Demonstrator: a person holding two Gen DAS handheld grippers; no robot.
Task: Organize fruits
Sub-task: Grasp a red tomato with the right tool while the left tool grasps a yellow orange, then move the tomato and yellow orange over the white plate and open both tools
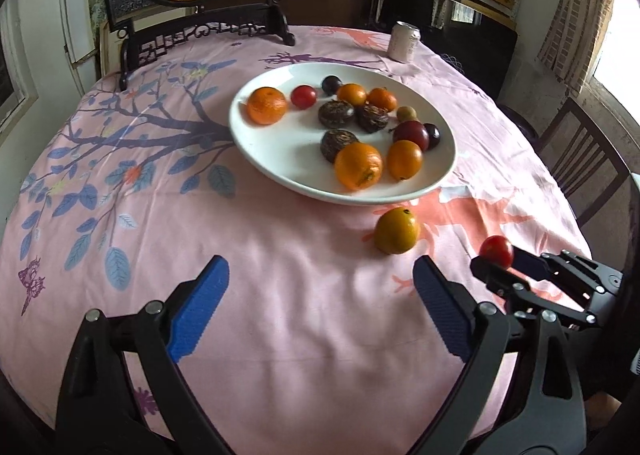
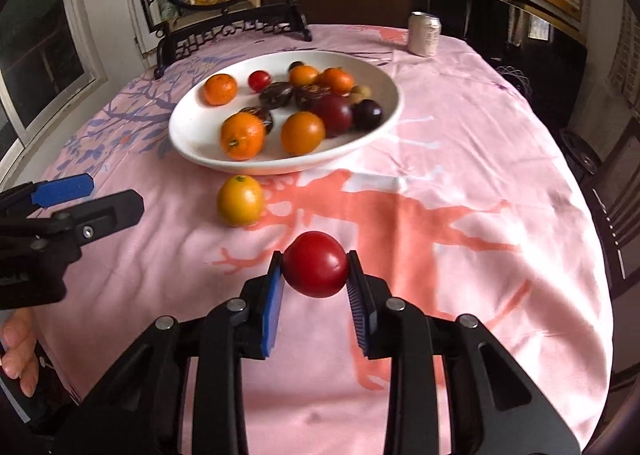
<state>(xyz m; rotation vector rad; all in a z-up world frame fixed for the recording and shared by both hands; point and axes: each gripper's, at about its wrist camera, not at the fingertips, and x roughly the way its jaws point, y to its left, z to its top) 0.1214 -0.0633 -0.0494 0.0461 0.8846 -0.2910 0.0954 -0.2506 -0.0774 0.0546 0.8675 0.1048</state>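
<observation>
Your right gripper (image 2: 316, 269) is clamped on the red fruit (image 2: 316, 263), left gripper (image 1: 320, 291) gaping empty; next, carry it to the plate (image 2: 192, 147), then grab the orange (image 2: 240, 199)

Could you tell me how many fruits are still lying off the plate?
2: an orange fruit on the cloth beside the white plate, and a red fruit pinched in the right gripper.

Just beside the white plate (image 1: 256, 151) lies a yellow-orange fruit (image 1: 397, 230); the left gripper (image 1: 320, 287) stands wide before it.
</observation>
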